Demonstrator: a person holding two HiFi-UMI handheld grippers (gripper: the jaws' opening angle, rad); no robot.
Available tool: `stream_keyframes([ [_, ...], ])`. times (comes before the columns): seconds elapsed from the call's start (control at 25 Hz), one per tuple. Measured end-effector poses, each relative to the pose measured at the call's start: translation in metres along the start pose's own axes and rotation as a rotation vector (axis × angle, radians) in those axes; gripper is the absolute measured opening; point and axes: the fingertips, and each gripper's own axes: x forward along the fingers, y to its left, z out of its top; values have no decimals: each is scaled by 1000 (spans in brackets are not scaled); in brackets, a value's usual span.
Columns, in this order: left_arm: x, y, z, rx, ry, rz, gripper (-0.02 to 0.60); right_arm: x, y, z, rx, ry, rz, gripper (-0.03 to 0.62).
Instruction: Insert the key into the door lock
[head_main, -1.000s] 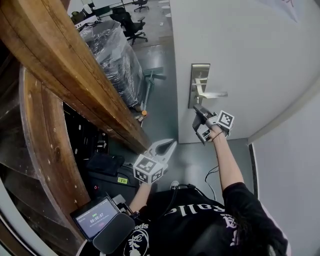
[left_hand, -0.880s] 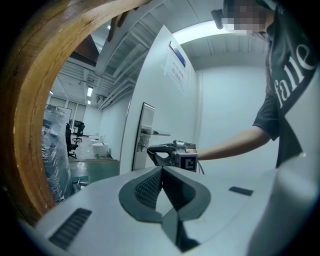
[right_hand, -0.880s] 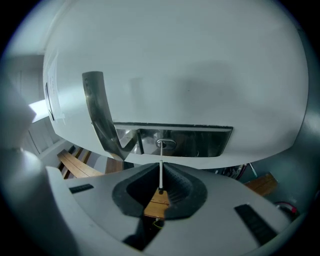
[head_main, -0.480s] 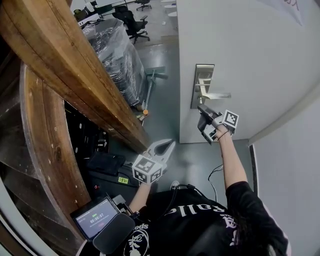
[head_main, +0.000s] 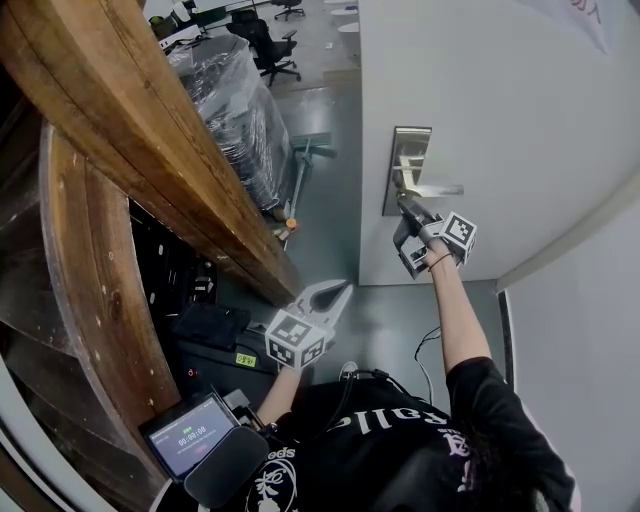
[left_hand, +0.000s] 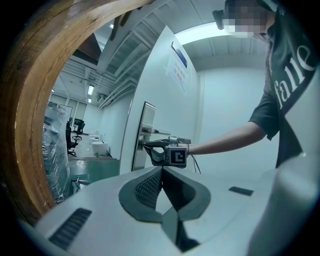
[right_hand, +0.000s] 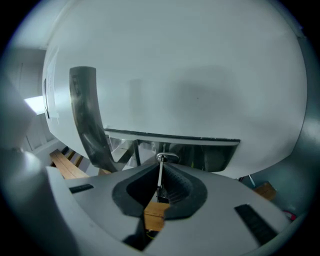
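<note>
Pinches a thin silver key edge-on between the tightened jaws of the right gripper, tip up against the oval keyhole in the lock plate under the lever handle of the white door. Holds the left gripper low by the waist, jaws pressed together on nothing. Shows "falle" in white on the black shirt; door sign too small to read.
</note>
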Motion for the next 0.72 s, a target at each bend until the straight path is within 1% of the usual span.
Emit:
stream_keyframes([
  [0.16, 0, 0, -1, 3, 4, -1, 5, 7, -2, 7, -22, -72, -7, 35],
  [0.28, 1, -1, -3, 4, 5, -2, 5, 2, -3, 10, -64, -118, -39, 37],
  [0.36, 0, 0, -2, 0, 1, 0, 5, -5, -1, 5, -119, -89, -60, 37],
  [0.48, -1, -2, -2, -8, -2, 5, 5, -24, 6, -8, -212, -41, -67, 38],
  [0.72, 0, -24, -5, -41, -10, -2, 5, -91, 31, -39, -299, -35, -26, 37],
])
